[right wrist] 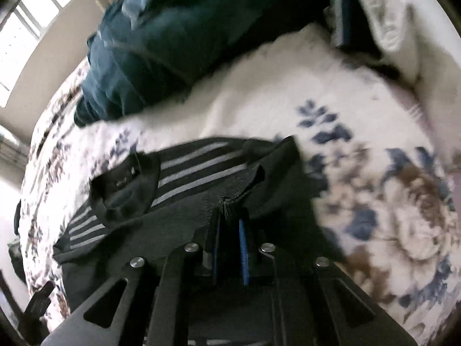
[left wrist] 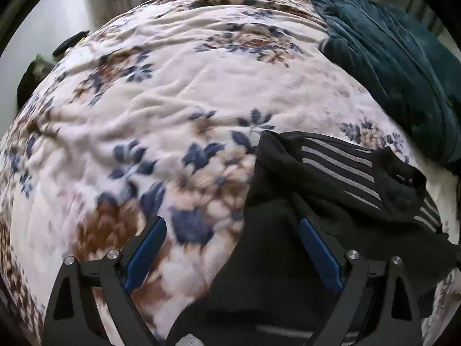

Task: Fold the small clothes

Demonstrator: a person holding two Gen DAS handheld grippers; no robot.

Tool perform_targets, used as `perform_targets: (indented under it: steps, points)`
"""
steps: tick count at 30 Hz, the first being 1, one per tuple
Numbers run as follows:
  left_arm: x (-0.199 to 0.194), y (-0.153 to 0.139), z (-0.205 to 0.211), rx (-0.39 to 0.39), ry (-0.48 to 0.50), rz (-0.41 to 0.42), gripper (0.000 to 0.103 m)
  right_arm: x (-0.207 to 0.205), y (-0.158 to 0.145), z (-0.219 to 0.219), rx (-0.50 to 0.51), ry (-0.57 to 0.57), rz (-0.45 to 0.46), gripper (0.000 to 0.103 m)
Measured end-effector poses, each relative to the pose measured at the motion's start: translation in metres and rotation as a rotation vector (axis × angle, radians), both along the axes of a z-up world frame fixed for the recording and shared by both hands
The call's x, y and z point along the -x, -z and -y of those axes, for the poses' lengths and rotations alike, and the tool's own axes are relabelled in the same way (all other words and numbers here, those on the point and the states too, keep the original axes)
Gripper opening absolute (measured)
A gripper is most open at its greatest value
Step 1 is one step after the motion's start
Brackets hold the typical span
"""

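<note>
Right wrist: fingers pinching black garment.

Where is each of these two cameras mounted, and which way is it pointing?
Left wrist view: sits on the left gripper, looking steeply down at the floral blanket and the black striped garment; its blue-padded fingers stand open.
Right wrist view: sits on the right gripper, looking down at the same garment; its fingers pinch the black cloth.
Shared: the garment, the blanket and the teal blanket.
</note>
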State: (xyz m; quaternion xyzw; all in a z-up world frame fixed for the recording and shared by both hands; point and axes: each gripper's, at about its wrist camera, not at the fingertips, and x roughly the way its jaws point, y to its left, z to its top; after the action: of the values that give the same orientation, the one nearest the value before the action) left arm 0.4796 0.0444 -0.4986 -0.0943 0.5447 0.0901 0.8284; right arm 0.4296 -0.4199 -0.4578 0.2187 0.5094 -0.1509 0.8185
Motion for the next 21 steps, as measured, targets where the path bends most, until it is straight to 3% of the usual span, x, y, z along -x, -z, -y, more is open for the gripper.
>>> perform_targets:
  steps: [5,7,9,13,15,17,21]
  points:
    - [-0.031,0.023,0.008,-0.049,0.031,-0.036,0.094,0.023,0.016,0.039,-0.004,0.072,-0.058,0.012]
    - [-0.044,0.037,0.009,-0.079,0.044,-0.069,0.094,0.025,0.038,0.055,-0.048,0.087,-0.155,0.013]
    - [-0.051,0.045,0.005,-0.082,0.044,-0.089,0.094,0.025,0.052,0.063,-0.064,0.114,-0.226,0.029]
    - [-0.066,0.043,0.005,-0.106,0.074,-0.063,0.094,0.030,0.025,0.064,0.026,0.142,-0.194,0.047]
    - [-0.075,0.044,0.012,-0.142,0.105,-0.054,0.094,0.026,0.010,0.050,0.025,0.093,-0.146,0.048]
    - [-0.086,0.049,0.018,-0.168,0.131,-0.057,0.094,0.008,0.007,0.021,-0.002,-0.039,-0.135,0.051]
    - [-0.108,0.066,0.025,-0.196,0.160,-0.090,0.097,-0.033,0.040,-0.037,-0.078,-0.257,-0.196,0.051]
